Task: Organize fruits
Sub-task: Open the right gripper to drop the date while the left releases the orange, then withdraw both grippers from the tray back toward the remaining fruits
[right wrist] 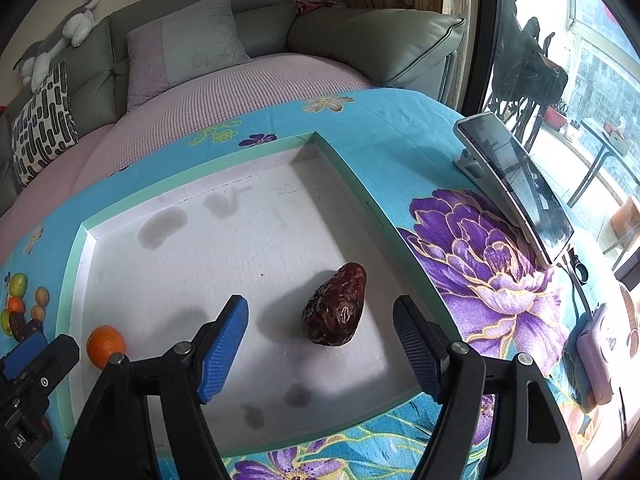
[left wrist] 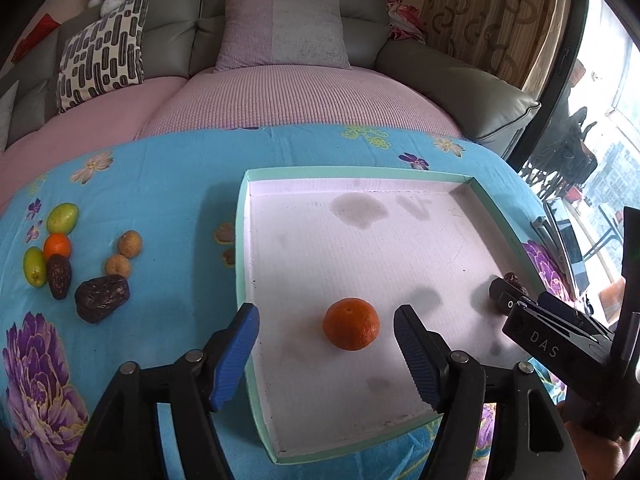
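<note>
— Seven fruits lie loose on the cloth (left wrist: 168, 184) at the far left, yes?
— Yes: two green fruits (left wrist: 62, 218), a small orange (left wrist: 57, 246), two tan round ones (left wrist: 129, 244) and two dark dates (left wrist: 102, 297), clustered and well apart from the tray (left wrist: 242, 216).
— And the left gripper (left wrist: 326, 354)?
— It hangs over the tray's near left edge, fingers (left wrist: 236, 356) spread wide and holding nothing. A tangerine (left wrist: 351, 329) rests on the tray floor between them, touching neither.
— Further right?
— The right gripper (right wrist: 320, 348) stands wide apart too, empty. A date (right wrist: 335, 310) lies on the tray near its right wall, between those fingers (right wrist: 416, 350) but clear of both.
— Beyond the tray?
— A phone (right wrist: 516, 184) leans on a stand at the cloth's right edge, and a pink device (right wrist: 596, 356) lies nearer.
</note>
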